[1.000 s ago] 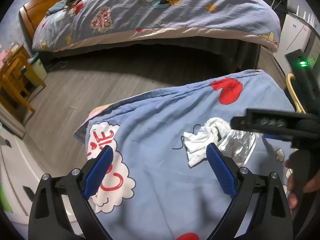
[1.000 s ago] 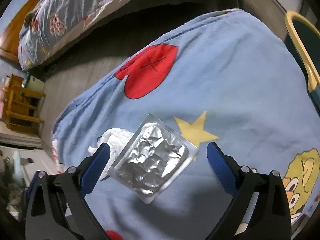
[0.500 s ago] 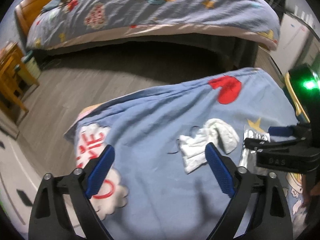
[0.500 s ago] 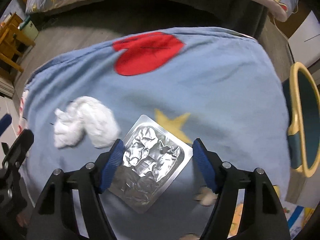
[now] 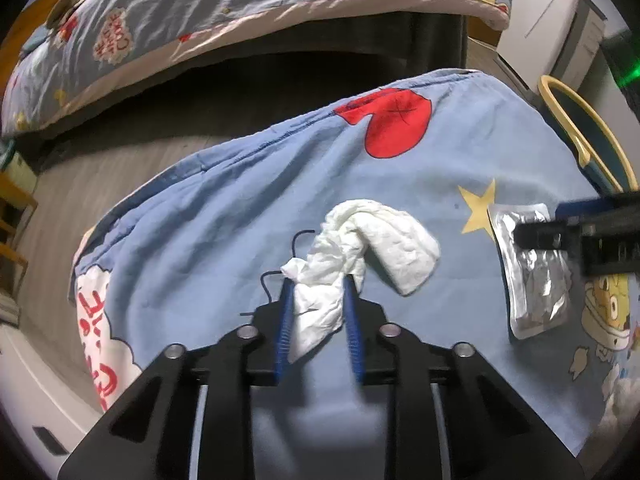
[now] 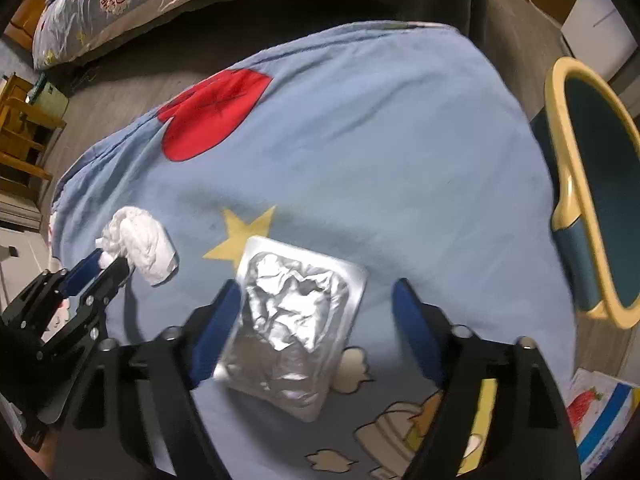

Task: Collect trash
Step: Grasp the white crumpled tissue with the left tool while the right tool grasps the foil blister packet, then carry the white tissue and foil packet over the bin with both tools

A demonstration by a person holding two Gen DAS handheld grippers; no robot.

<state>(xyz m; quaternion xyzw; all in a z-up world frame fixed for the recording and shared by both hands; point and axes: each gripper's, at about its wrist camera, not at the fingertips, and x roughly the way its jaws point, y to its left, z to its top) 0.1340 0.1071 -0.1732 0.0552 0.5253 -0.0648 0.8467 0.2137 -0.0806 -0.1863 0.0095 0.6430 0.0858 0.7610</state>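
Note:
A crumpled white tissue [image 5: 384, 240] lies on the blue cartoon bedspread [image 5: 240, 208]. My left gripper [image 5: 318, 284] points down at it, jaws closing, and both blue pads press the tissue's near end. It shows from the side in the right wrist view, left gripper [image 6: 108, 264] pinching the tissue [image 6: 140, 240]. A crinkled silver foil tray [image 6: 296, 320] lies right of the tissue by a yellow star. My right gripper [image 6: 316, 290] straddles it with jaws opening; the left pad is at the tray's edge and the right pad stands well apart.
A blue bin with a yellow rim [image 6: 560, 120] stands off the bed's right side. A second bed [image 5: 240, 8] lies across a strip of grey floor [image 5: 100, 168]. Wooden furniture [image 6: 24, 136] is at far left, a white cabinet [image 5: 544, 20] at top right.
My left gripper came down over the tissue and closed from wide open onto its near end. My right gripper shifted over the foil tray, narrowed around it, then widened again.

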